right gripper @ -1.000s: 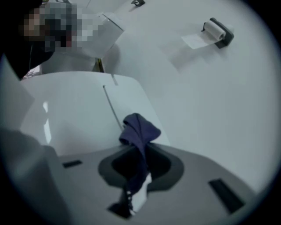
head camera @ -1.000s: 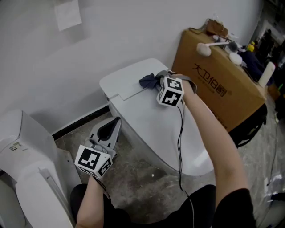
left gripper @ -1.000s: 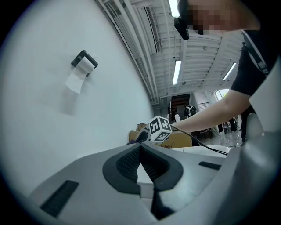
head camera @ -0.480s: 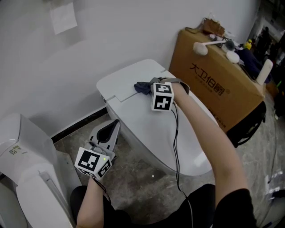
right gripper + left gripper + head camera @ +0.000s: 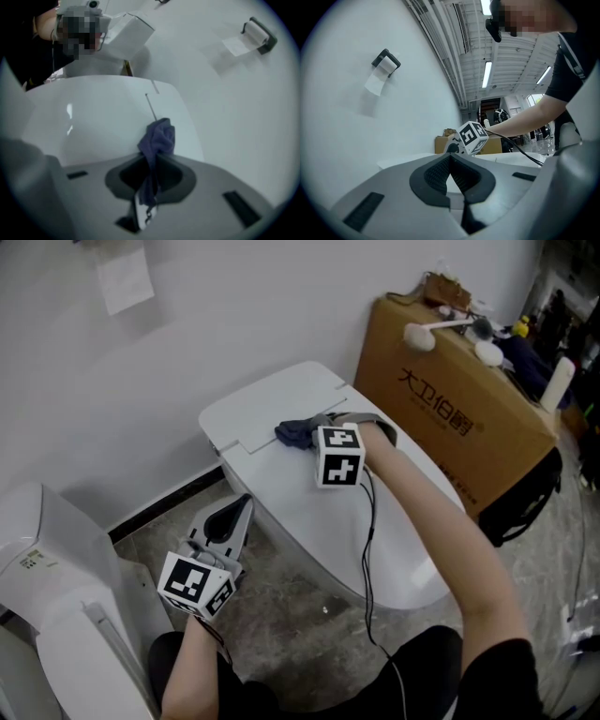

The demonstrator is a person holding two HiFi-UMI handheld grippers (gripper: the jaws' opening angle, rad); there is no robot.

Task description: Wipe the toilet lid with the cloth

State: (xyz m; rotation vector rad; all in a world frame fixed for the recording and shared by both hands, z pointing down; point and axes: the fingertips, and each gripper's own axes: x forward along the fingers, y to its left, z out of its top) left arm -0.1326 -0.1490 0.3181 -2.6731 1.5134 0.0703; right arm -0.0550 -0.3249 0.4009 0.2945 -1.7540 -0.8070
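Mid-wipe, I judge: my right gripper [image 5: 149, 187] clamps the blue cloth [image 5: 159, 138] at the toilet lid's [image 5: 309, 498] rear, the front still to do; my left gripper [image 5: 451, 168] is closed and empty.

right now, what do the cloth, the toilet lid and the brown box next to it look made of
Cloth: soft fabric, dark bluish, matte; it bunches and folds limply.
Toilet lid: hard white plastic or ceramic, can't tell which; smooth and glossy, with reflected highlights.
Box: cardboard, likely; matte brown with printed characters and sharp folded edges.
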